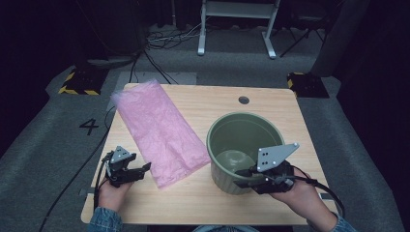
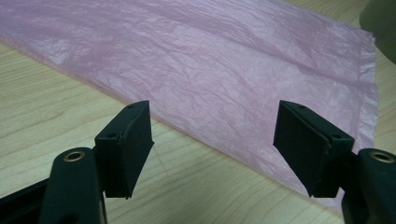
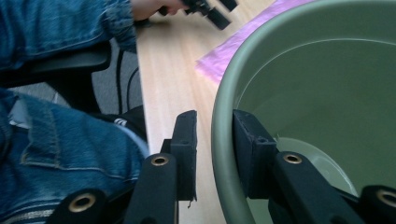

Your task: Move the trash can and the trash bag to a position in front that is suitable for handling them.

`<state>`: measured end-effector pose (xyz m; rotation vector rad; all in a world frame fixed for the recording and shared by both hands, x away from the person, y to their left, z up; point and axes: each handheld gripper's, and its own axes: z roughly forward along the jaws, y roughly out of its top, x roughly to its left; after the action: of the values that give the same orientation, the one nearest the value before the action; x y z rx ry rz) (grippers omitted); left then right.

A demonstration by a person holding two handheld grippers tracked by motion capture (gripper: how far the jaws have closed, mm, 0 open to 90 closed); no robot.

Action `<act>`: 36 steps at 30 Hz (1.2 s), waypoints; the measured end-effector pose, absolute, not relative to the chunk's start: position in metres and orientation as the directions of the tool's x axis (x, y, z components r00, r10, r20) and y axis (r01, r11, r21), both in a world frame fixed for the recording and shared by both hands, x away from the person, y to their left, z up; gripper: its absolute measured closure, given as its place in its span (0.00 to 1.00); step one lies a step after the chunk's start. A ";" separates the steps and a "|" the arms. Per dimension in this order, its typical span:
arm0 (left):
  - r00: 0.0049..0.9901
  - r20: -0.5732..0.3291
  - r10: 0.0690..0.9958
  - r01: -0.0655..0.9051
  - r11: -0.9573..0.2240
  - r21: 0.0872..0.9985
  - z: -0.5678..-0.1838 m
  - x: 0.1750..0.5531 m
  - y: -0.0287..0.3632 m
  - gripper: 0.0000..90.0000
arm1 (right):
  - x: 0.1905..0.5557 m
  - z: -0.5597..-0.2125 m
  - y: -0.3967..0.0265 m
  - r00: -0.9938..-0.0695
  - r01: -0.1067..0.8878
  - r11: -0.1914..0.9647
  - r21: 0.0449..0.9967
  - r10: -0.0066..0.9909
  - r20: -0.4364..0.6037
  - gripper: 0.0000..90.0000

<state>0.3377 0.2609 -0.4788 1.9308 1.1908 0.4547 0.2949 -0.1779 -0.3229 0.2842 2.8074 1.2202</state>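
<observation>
A sage-green bucket (image 1: 241, 118) stands upright on the right half of the wooden table (image 1: 212, 99). My right gripper (image 1: 241, 175) straddles its near rim: in the right gripper view one pad sits outside the bucket's (image 3: 327, 93) wall and one inside, with a narrow gap at the outer pad, so the right gripper (image 3: 215, 140) is open. A crumpled pink plastic bag (image 1: 154, 130) lies flat on the left half. My left gripper (image 1: 141, 169) rests at the bag's near corner, open. Between the left gripper's (image 2: 212, 149) jaws lies the bag's (image 2: 210, 60) edge, untouched.
A round cable hole (image 1: 243, 100) sits near the table's far edge. A white frame (image 1: 237, 24) and cables stand on the grey floor behind. Yellow-black striped blocks (image 1: 80, 82) flank the table's far corners. A denim sleeve (image 3: 56, 23) hangs by the near table edge.
</observation>
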 end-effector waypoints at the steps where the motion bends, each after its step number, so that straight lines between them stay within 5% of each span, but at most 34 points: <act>1: 0.489 -0.104 0.866 0.579 -0.233 0.782 -0.478 0.338 0.261 0.31 | 0.292 -0.322 -0.176 -0.982 0.140 0.676 0.724 0.186 0.016 0.79; 7: 0.470 -0.093 0.878 0.585 -0.231 0.778 -0.475 0.348 0.263 0.31 | 0.273 -0.322 -0.167 -0.993 0.106 0.673 0.732 0.116 0.037 0.76; 13: 0.444 -0.075 0.893 0.600 -0.234 0.765 -0.470 0.362 0.263 0.32 | 0.264 -0.315 -0.169 -0.991 0.076 0.645 0.761 0.134 -0.014 0.63; 36: 0.394 -0.085 0.915 0.636 -0.204 0.744 -0.475 0.409 0.280 0.32 | 0.304 -0.291 -0.283 -0.841 0.242 0.430 0.870 0.540 -0.034 0.36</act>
<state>0.4087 0.2804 -0.4753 1.9353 1.3281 0.4955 0.3044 -0.2834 -0.2907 0.6736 2.3799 1.3721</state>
